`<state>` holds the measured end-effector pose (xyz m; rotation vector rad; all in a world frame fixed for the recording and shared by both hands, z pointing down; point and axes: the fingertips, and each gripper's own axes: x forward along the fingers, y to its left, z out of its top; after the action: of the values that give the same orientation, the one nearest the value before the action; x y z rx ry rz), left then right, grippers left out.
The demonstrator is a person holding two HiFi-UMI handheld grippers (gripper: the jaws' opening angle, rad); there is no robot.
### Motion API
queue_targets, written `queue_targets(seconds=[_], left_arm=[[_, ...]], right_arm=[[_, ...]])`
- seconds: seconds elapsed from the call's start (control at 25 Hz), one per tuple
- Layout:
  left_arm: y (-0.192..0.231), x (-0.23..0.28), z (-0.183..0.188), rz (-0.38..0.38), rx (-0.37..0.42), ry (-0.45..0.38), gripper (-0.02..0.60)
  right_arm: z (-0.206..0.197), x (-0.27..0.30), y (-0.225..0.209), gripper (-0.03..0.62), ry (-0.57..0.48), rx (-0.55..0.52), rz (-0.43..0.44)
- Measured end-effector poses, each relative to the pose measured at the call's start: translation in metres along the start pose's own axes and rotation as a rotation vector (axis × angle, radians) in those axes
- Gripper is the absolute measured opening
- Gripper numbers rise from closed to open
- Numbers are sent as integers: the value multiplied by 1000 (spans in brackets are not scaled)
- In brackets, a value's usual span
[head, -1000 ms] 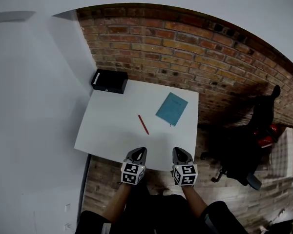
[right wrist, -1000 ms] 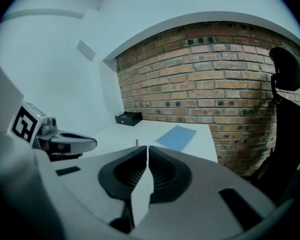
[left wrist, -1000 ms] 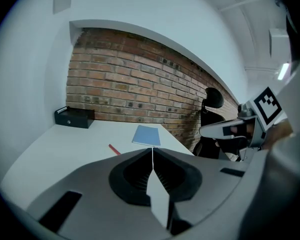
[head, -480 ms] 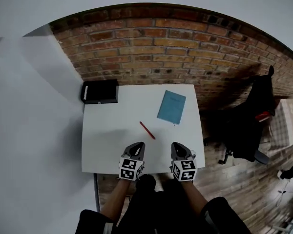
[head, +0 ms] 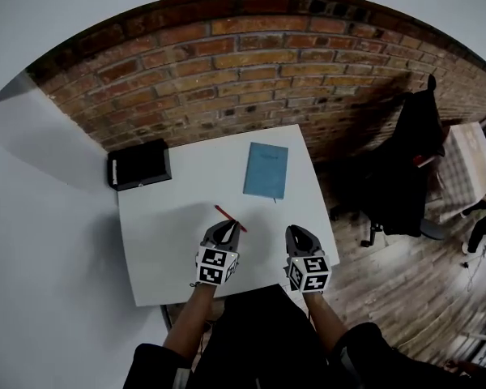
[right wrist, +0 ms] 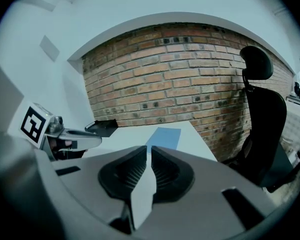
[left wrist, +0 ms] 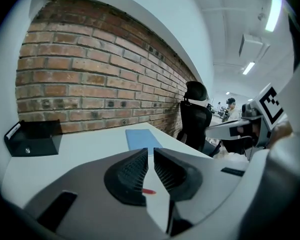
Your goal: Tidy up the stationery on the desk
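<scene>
head view, pen [head: 224,214] slants far-left to near-right, left claw [head: 229,226] narrow, right claw [head: 296,232] narrow

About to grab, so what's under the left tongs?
The red pen lies on the white desk under the left tongs. Their tips cover part of it.

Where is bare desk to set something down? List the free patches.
Free: left half of the desk, between black box and near edge; also between box and blue notebook. Crowded: around the red pen by the left gripper.
</scene>
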<state>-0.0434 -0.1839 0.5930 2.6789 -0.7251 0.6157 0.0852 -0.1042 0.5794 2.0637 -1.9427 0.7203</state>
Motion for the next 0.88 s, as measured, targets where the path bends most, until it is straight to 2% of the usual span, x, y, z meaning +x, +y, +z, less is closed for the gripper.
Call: queue_targets(seconds=[0.08,0.24,0.36,0.64,0.88], left_arm=[[3,10,3,-6,8,11,30],[10,35,9,-26,26,50,99],[17,56,14,-42,35,73,124],[27,99,25,-70,35,116,150],[41,133,21,-77,5,158,163]], right_arm=[[-1,7,-7,25,1,17,-10],[-1,24,-20,25,-1,56,-27],[1,39,-30,26,-2,78,-39],[3,73,-47,28,35,97,-38],[3,106,-58,72,70,111,-22]])
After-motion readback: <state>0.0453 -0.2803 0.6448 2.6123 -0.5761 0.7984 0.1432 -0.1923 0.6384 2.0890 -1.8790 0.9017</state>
